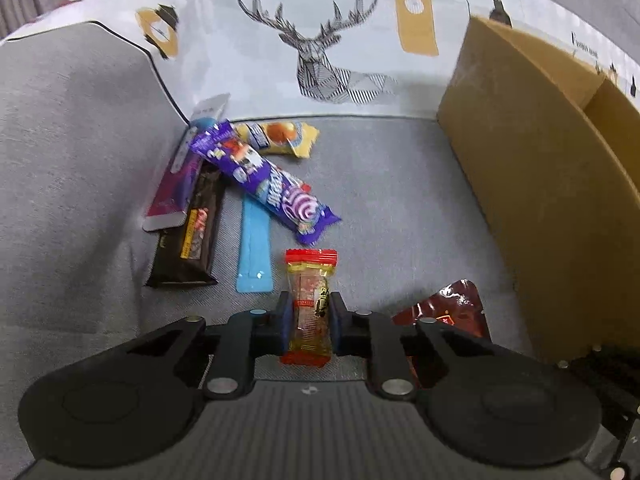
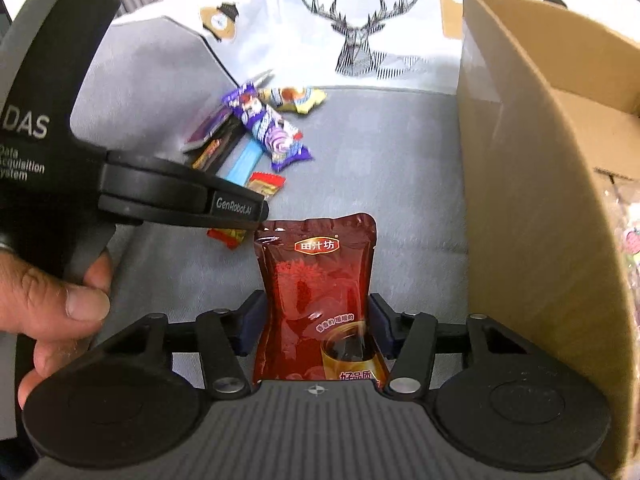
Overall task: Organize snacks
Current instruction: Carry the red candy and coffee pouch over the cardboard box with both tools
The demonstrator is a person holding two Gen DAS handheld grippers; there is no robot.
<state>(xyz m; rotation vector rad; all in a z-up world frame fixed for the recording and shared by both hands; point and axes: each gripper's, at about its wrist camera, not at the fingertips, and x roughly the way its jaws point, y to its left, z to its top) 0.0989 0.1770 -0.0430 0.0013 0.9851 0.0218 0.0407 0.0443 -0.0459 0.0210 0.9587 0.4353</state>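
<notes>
Red-capped candy packet [image 1: 310,304] sits pinched in the left gripper [image 1: 310,314] while the right gripper [image 2: 316,326] clamps the dark red pouch [image 2: 318,292], so both should rise level before swinging toward the cardboard box [image 2: 540,184] at three o'clock.

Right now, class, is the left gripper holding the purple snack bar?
No: the left gripper is shut on the small red-and-clear candy packet, while the purple snack bar lies on the pile beyond it.
</notes>
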